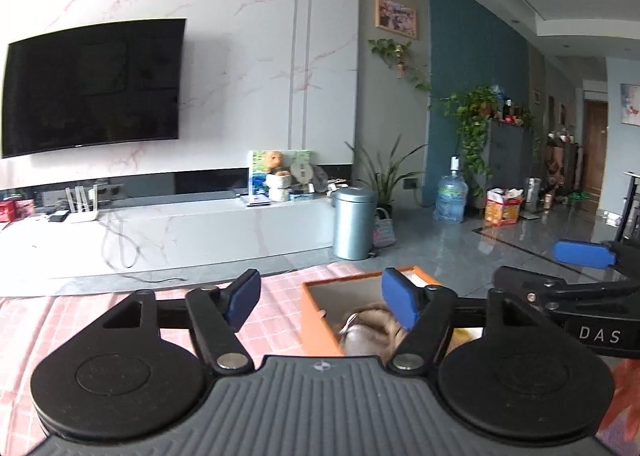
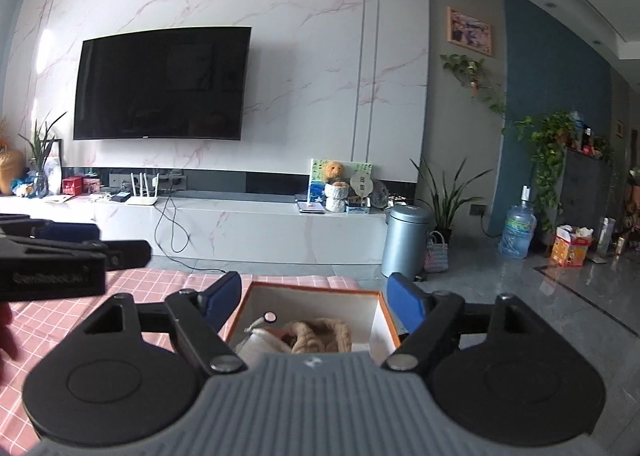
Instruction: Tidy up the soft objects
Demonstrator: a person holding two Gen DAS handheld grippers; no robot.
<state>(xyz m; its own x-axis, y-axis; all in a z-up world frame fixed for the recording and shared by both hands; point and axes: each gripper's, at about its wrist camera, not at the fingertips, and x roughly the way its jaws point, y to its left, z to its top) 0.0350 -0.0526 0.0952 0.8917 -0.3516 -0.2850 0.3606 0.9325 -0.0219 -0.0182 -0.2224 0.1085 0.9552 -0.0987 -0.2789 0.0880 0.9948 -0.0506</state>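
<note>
An open orange box (image 1: 316,316) (image 2: 386,310) with a white inside stands on a table with a pink checked cloth (image 1: 272,320) (image 2: 168,284). A beige plush toy (image 1: 370,326) (image 2: 320,334) lies in the box, with a white soft item (image 2: 260,346) beside it. My left gripper (image 1: 322,296) is open and empty, held above the box's left wall. My right gripper (image 2: 316,298) is open and empty, held above the box. Each gripper shows at the edge of the other's view.
Beyond the table stand a low white TV cabinet (image 2: 240,224), a wall TV (image 2: 160,84), a grey-blue bin (image 2: 404,240), potted plants (image 2: 444,196), a water bottle (image 2: 516,232) and a glossy grey floor (image 1: 460,252).
</note>
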